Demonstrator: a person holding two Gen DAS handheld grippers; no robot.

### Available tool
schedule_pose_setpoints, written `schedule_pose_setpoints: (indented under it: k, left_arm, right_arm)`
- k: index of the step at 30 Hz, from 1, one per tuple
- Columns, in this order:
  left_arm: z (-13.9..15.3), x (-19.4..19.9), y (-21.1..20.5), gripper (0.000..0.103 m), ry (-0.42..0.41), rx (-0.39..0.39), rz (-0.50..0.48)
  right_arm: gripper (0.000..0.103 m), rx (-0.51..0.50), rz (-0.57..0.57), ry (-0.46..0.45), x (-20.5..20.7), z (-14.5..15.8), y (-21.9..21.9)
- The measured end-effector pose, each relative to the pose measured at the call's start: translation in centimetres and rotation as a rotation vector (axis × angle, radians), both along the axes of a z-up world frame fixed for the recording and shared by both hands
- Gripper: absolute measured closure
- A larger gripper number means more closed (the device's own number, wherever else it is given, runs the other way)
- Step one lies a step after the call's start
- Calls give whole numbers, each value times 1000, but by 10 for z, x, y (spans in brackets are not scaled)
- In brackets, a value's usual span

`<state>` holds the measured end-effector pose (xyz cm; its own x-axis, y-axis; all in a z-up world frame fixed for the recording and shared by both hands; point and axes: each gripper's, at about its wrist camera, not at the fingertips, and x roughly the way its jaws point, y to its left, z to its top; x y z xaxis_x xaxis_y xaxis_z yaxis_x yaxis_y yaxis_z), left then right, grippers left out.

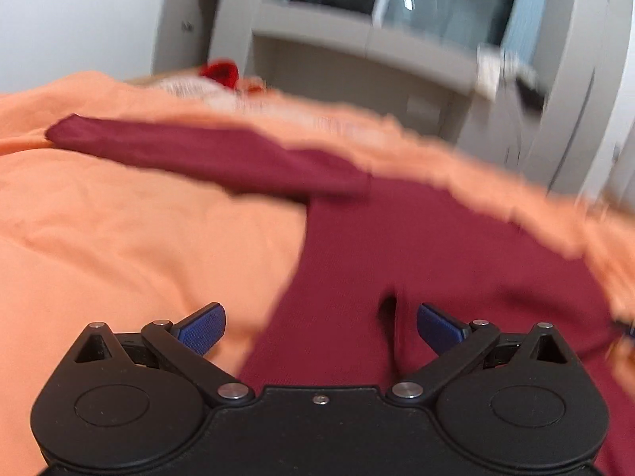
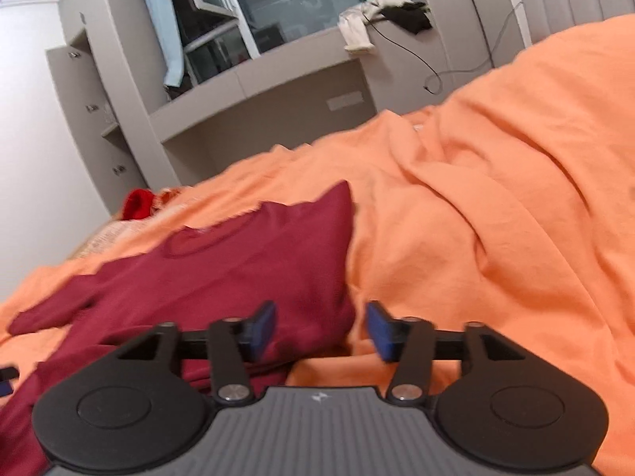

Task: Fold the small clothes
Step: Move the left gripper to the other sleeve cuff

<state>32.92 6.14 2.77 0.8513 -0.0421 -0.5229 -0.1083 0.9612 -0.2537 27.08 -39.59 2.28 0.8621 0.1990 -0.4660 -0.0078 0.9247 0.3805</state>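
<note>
Two sets of tongs hover over a maroon long-sleeved top (image 1: 416, 246) spread on an orange bedsheet (image 1: 119, 238), and we see the scene through the camera on each.

From the left wrist, we look along the left gripper (image 1: 321, 327), whose blue pads (image 1: 202, 329) stand wide apart and released, nothing pressed between them. The maroon top lies directly beneath and ahead of these tongs, filling the gap between the pads and running off to their right. One sleeve (image 1: 190, 154) stretches away ahead and to the left, lying flat on the sheet. This view is blurred.

From the right wrist, the right gripper (image 2: 320, 331) also stands released, its pads (image 2: 264, 331) parted with a clear gap. The right-hand edge of the top (image 2: 246, 277) runs through that gap: cloth lies under the left pad, bare orange bedsheet (image 2: 496, 218) under the right one. We cannot tell whether the left pad brushes the fabric. The neckline (image 2: 198, 244) lies ahead and left of these tongs, and a shoulder corner of the garment (image 2: 337, 202) stands up in a peak straight ahead. A sleeve (image 2: 55, 313) trails off far to the left.

Beyond the top, at the far edge of the bed, sits a small red item (image 2: 137, 204), with grey cabinets (image 2: 278, 111) and a window (image 2: 285, 4) behind it.
</note>
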Motion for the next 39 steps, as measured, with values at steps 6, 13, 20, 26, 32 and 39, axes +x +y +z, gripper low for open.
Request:
schedule_pose_setpoints:
  k: [6, 13, 20, 26, 32, 39]
  left_arm:
    - [6, 3, 49, 1, -43, -72, 178]
    - [-6, -3, 99, 1, -72, -264, 408]
    - [4, 18, 108, 1, -158, -174, 325]
    - [12, 87, 148, 1, -36, -45, 319]
    - [10, 141, 186, 1, 23, 86, 357]
    - [-38, 147, 224, 1, 18, -39, 544]
  right_arm:
    - [9, 26, 90, -62, -30, 22, 26]
    - [0, 149, 234, 7, -63, 25, 64]
    - [0, 63, 369, -67, -80, 18, 104]
    - [0, 11, 477, -48, -81, 0, 116]
    - [0, 79, 513, -16, -75, -14, 109]
    - [0, 108, 520, -21, -77, -20, 105]
